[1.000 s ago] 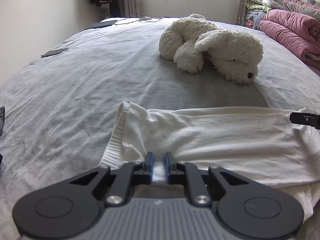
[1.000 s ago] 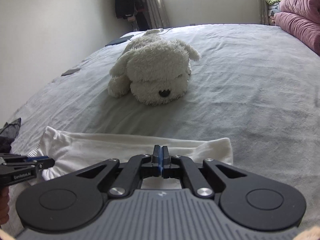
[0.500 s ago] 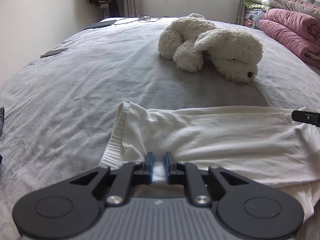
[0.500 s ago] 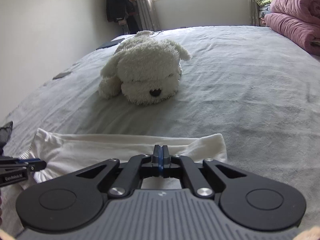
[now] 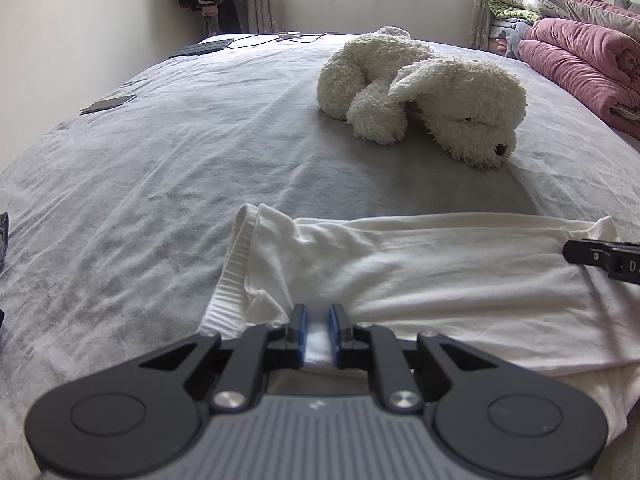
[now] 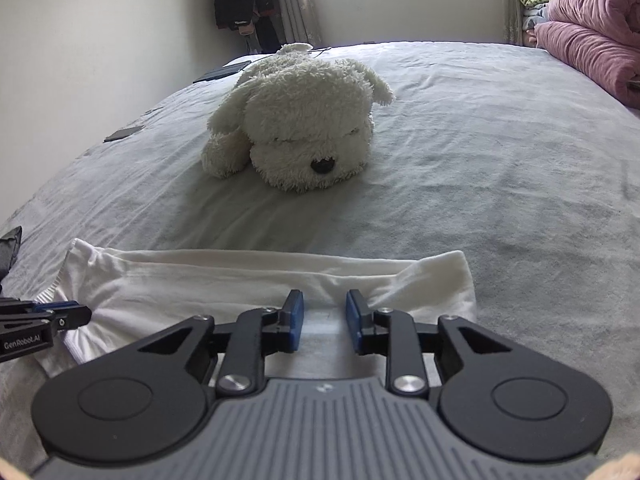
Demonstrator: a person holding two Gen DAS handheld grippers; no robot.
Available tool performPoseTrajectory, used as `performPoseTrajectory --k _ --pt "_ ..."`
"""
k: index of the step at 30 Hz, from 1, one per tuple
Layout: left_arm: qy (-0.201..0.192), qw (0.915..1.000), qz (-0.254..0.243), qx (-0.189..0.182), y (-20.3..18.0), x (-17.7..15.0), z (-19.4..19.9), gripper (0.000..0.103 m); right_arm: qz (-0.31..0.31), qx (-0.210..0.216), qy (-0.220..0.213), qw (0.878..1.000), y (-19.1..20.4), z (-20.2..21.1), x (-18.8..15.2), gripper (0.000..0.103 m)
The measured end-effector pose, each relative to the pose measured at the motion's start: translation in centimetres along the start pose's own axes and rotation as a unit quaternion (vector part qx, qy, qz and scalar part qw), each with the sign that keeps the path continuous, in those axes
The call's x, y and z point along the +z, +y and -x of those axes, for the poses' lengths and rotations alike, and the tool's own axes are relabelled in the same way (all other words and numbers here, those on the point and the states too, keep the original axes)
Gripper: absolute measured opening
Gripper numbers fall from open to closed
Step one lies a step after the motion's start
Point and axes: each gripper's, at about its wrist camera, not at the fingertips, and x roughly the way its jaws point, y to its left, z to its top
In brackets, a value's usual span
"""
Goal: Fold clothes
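A white garment (image 5: 420, 276) lies folded in a long band on the grey bed, ribbed hem at its left end. My left gripper (image 5: 318, 334) is shut on a bunch of its near edge by the hem. The garment also shows in the right wrist view (image 6: 248, 284). My right gripper (image 6: 324, 320) is open over the garment's right end, jaws apart, cloth lying flat between them. The right gripper's tip shows at the right edge of the left wrist view (image 5: 600, 258); the left gripper shows at the left edge of the right wrist view (image 6: 44, 320).
A white plush dog (image 5: 424, 96) (image 6: 300, 120) lies on the grey bedsheet (image 5: 160, 184) beyond the garment. Pink quilts (image 5: 584, 56) are stacked at the right. A phone (image 5: 108, 103) and a tablet (image 5: 202, 47) lie at the far left. Dark cloth (image 6: 10, 246) lies at the left edge.
My right gripper has opened and let go of the garment's right end. The garment has settled flat on the bed. My left gripper stays shut on the cloth.
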Motion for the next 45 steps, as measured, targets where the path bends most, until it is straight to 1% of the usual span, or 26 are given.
performPoseTrajectory --k 1,2,4,10,13,20,24,29,33,35,37,41,43,45 --pt "0.000 1.0000 0.000 0.000 0.0 0.0 0.0 0.012 0.005 -0.008 0.000 1.000 0.1 -0.1 -0.1 0.006" --pt "0.000 1.0000 0.000 0.000 0.0 0.0 0.0 0.012 0.004 -0.012 -0.001 1.000 0.1 -0.1 -0.2 0.002" --pt "0.001 1.0000 0.000 -0.001 0.0 0.0 0.0 0.012 -0.005 -0.008 -0.009 1.000 -0.2 0.1 -0.3 0.001" --pt "0.001 1.0000 -0.002 0.000 0.0 0.1 -0.1 0.012 -0.042 0.011 -0.037 0.998 -1.3 0.8 0.0 0.000" --pt "0.001 1.0000 -0.002 -0.001 0.0 0.1 -0.1 0.012 -0.058 0.028 -0.043 0.997 -1.9 1.2 0.2 0.000" --pt "0.001 1.0000 -0.003 -0.001 0.0 0.1 -0.1 0.012 -0.068 0.047 -0.049 0.995 -2.9 2.0 0.6 0.000" --pt "0.001 1.0000 -0.005 -0.001 0.0 0.0 -0.1 0.012 -0.062 0.066 -0.038 0.995 -3.1 2.1 0.8 0.000" --pt "0.002 1.0000 -0.006 -0.001 0.1 0.0 -0.1 0.012 -0.103 0.091 -0.039 0.990 -5.0 1.8 1.4 0.000" --pt "0.003 0.9999 -0.011 0.001 0.1 0.0 -0.1 0.013 -0.144 0.112 -0.049 0.982 -6.5 2.2 0.8 0.000" --pt "0.003 0.9999 -0.012 0.002 0.0 0.0 -0.2 0.013 -0.156 0.106 -0.045 0.981 -7.1 2.1 0.4 0.000" --pt "0.003 0.9999 -0.012 0.002 0.0 0.0 -0.2 0.013 -0.153 0.097 -0.041 0.983 -7.2 2.1 0.2 0.000" --pt "0.002 0.9999 -0.013 0.004 0.0 -0.1 -0.1 0.013 -0.150 0.108 -0.054 0.981 -6.7 3.0 0.5 0.000" --pt "0.002 0.9999 -0.014 0.004 -0.1 0.0 -0.2 0.013 -0.157 0.120 -0.062 0.978 -6.4 3.8 0.6 0.000" --pt "0.003 0.9999 -0.014 0.004 0.0 0.1 -0.2 0.013 -0.174 0.147 -0.072 0.971 -5.9 5.3 0.5 0.000"
